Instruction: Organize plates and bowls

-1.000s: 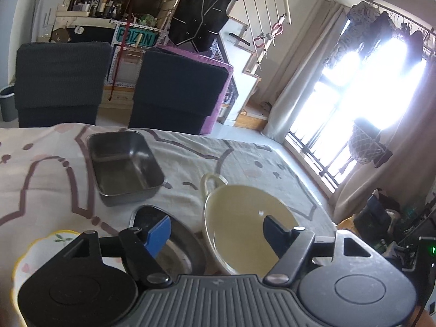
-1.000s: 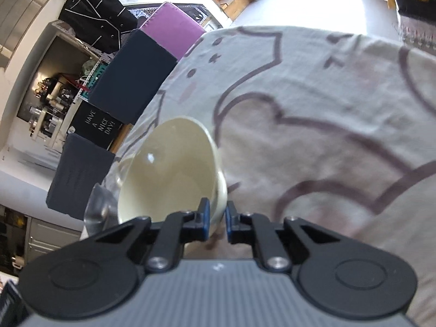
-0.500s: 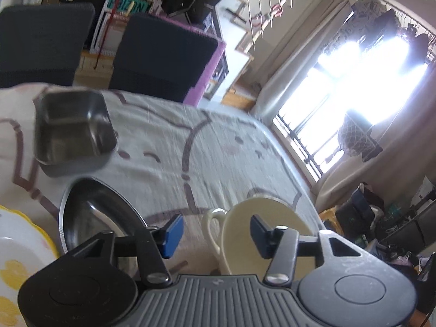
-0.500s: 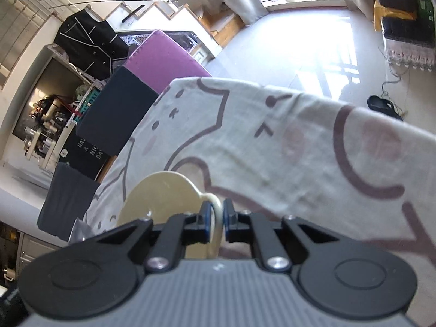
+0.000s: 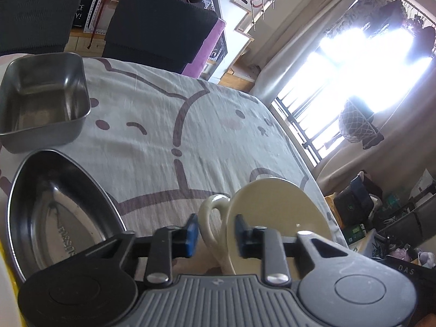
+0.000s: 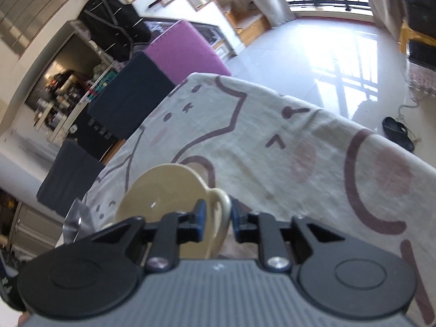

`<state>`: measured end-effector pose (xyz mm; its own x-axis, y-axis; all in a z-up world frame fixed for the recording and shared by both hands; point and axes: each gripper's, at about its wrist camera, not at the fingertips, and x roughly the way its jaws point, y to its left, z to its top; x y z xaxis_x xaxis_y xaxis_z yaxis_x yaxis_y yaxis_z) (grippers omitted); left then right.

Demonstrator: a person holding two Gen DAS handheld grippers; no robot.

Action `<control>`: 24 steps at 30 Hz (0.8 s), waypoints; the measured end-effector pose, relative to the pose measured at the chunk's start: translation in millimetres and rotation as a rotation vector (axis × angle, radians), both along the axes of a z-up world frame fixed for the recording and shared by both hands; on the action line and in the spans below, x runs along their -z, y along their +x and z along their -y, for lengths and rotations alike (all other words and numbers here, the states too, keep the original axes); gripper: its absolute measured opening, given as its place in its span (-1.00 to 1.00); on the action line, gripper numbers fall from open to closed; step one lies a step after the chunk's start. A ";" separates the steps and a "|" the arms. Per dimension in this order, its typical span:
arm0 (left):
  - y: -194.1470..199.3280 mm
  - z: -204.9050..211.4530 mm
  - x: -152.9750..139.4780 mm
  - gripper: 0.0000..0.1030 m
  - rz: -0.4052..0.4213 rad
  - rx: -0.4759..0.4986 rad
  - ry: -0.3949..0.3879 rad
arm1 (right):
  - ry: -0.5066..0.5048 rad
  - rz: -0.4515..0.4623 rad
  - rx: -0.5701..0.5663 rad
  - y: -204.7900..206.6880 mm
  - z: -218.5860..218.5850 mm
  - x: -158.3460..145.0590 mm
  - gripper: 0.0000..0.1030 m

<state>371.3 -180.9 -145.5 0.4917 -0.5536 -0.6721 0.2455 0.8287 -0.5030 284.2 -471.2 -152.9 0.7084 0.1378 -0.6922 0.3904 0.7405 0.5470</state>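
Room: bright window at the right, dark chairs beyond the bench, glossy floor past its far edge.
Bench: covered by a pale cloth printed with cartoon faces.
Cream bowl: the cream bowl sits tilted near the bench's right edge, with a loop handle on the left tool's side and another on the right tool's side.
Left tool: the left tool is closing, one handle between its blue pads, not yet pinched.
Right tool: the right tool is opening, its pads standing clear on either side of the other handle.
Steel tray: the rectangular steel tray sits far left.
Steel dish: the oval steel dish lies just in front of the tray, apart from the cream bowl.
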 end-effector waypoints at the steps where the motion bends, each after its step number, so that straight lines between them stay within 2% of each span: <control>1: -0.2 1.0 -0.2 -0.57 0.001 0.000 0.013 | -0.008 -0.002 -0.013 1.3 -1.9 0.2 -0.38; 3: -1.8 3.2 -1.1 -0.56 0.005 0.015 0.038 | -0.040 -0.028 -0.049 5.7 -8.0 1.8 -0.38; 6: -4.8 8.1 -3.8 -0.56 0.010 0.038 0.085 | -0.089 -0.094 -0.106 12.4 -19.0 8.7 -0.54; 8: -6.5 8.7 -5.2 -0.55 -0.001 0.047 0.099 | -0.110 -0.095 -0.120 12.9 -21.1 6.1 -0.60; 15: -23.9 6.8 -9.4 -0.51 -0.047 0.124 0.152 | -0.133 -0.157 -0.143 5.7 -24.9 0.1 -0.60; 18: -29.3 1.7 -9.0 -0.51 -0.073 0.136 0.140 | -0.128 -0.185 -0.173 -0.3 -26.5 -0.8 -0.59; 22: -30.5 -3.1 -8.4 -0.46 -0.059 0.120 0.119 | -0.118 -0.175 -0.176 -7.5 -25.5 -2.6 -0.56; 24: -26.6 -6.2 -9.9 -0.35 -0.051 0.088 0.116 | -0.147 -0.161 -0.155 -8.6 -25.2 -5.7 -0.48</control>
<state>344.7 -174.7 -135.6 0.4082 -0.5103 -0.7569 0.2959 0.8583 -0.4191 275.6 -446.1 -147.2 0.5657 0.1254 -0.8150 0.3399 0.8650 0.3690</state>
